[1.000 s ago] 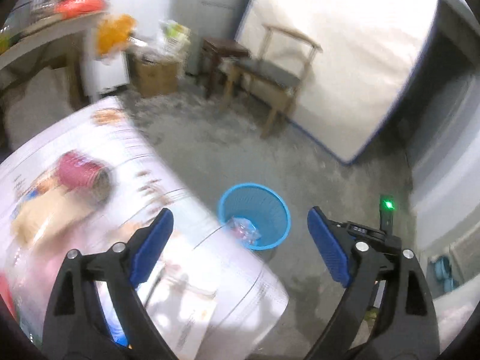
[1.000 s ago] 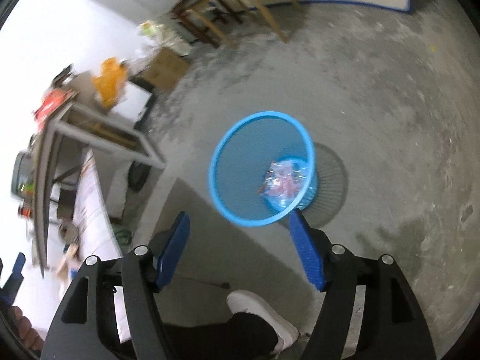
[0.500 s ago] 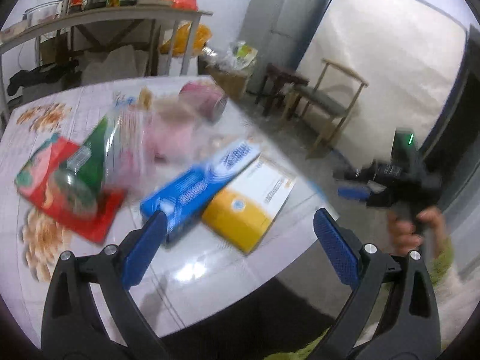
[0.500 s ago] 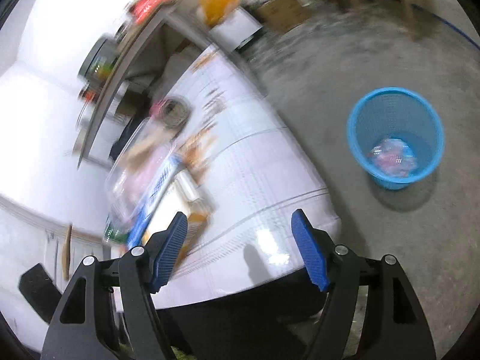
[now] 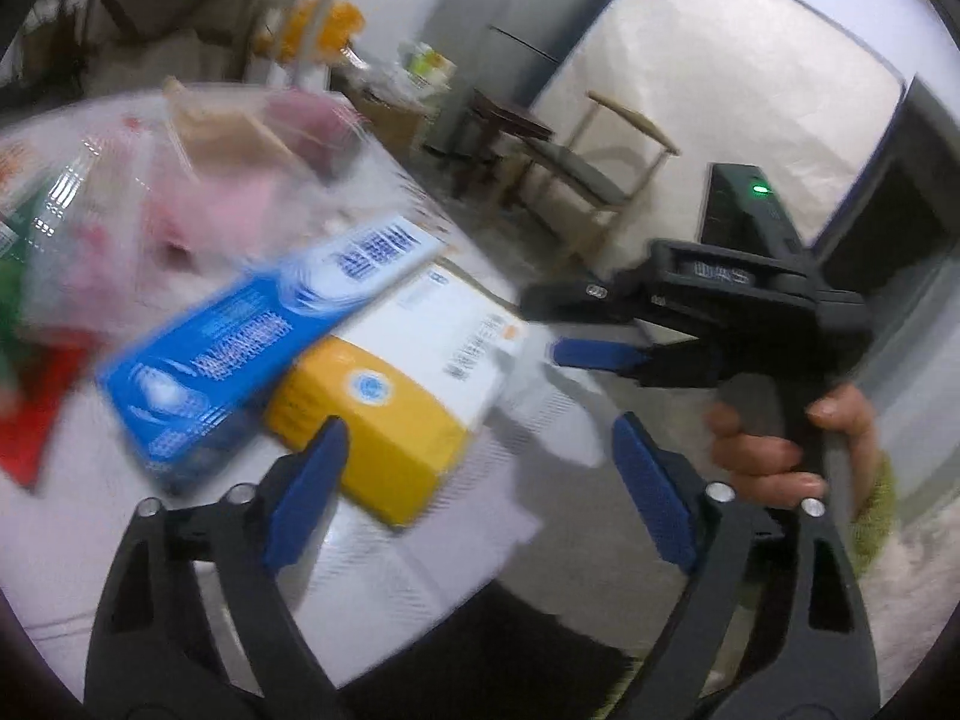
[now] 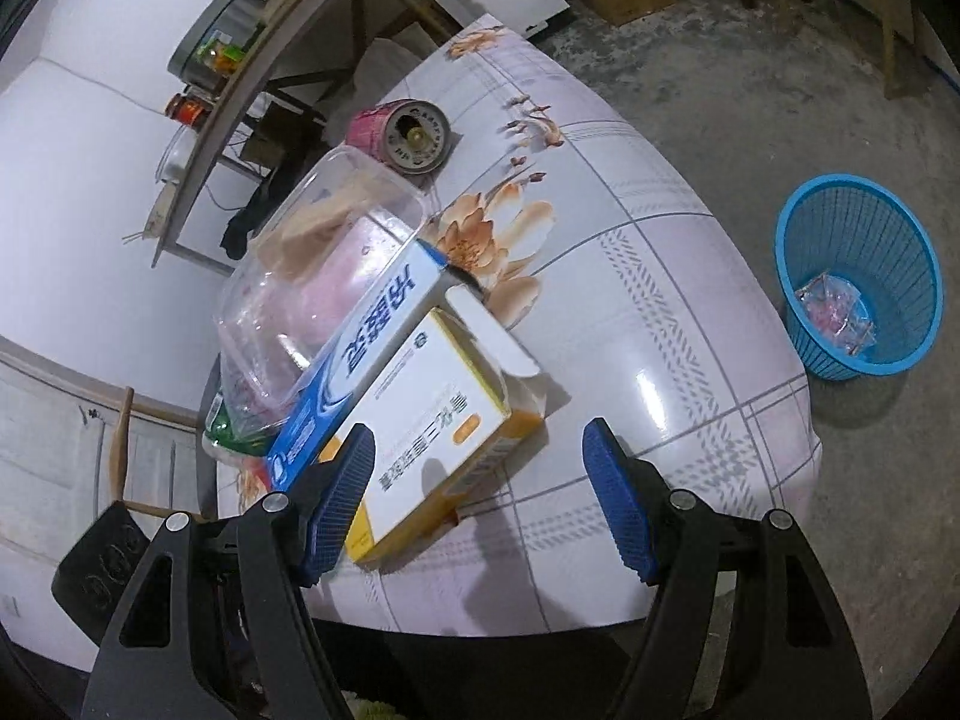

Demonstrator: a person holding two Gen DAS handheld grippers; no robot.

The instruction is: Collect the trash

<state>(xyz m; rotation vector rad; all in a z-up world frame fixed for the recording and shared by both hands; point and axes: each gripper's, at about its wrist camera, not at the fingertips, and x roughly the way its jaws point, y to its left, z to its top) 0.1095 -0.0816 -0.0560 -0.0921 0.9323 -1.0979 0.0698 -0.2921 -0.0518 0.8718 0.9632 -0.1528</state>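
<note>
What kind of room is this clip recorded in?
Probably a lived-in home room used for dining and storage: a round table with a floral cloth, a grey fridge, a wooden chair, and a mattress leaning on the wall.

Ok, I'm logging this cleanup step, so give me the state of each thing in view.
Yellow and white box: lying flat, end flap open.
Blue box: lying on the pile, closed as far as visible.
Clear plastic container: on its side.
Pink can: on its side.
Blue basket: upright, wrapper inside.
Left gripper: open, empty.
Right gripper: open, empty.
</note>
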